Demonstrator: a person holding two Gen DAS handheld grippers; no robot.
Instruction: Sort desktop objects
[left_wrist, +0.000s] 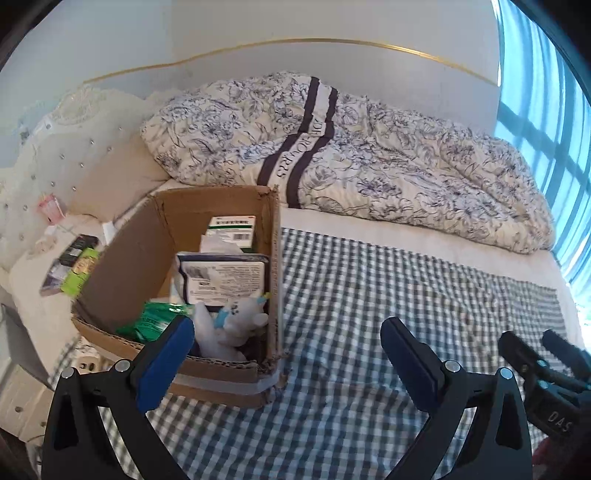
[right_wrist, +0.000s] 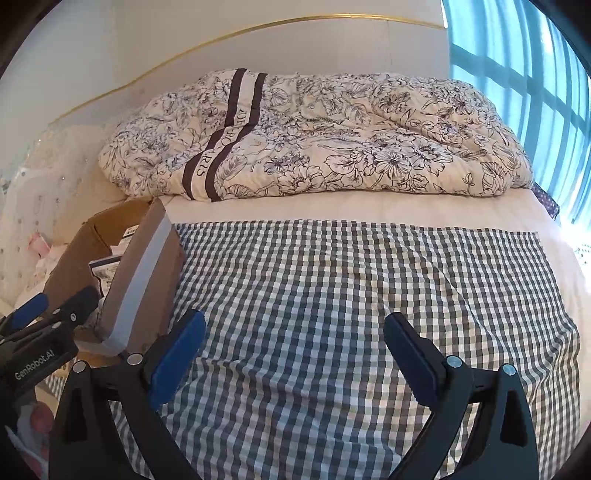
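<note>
Broadly, a bed with a cream mattress cover (right_wrist: 332, 208) carries everything, and a large blue-and-white gingham cloth (right_wrist: 332, 295) spreads over its near half, bare from its middle to its right edge, so both tools have free room there. Along the far edge a bulky floral-print quilt with dark stripes (right_wrist: 314, 140) lies bunched against the pale wall; a teal-curtained window (right_wrist: 535, 85) fills the right side. At the cloth's left edge stands an open brown cardboard box with grey tape (left_wrist: 140, 254). Inside it lie a dark-edged white printed packet (left_wrist: 225, 277), a green-and-white carton (left_wrist: 231, 230) towards the far wall, a green foil pouch (left_wrist: 155, 321) and a small white plush toy (left_wrist: 236, 325) at the near wall. The left gripper (left_wrist: 286, 350) hangs spread wide, empty, its left finger over the box's near wall. The right gripper (right_wrist: 293, 350) is likewise spread, holding nothing, above bare cloth
</note>
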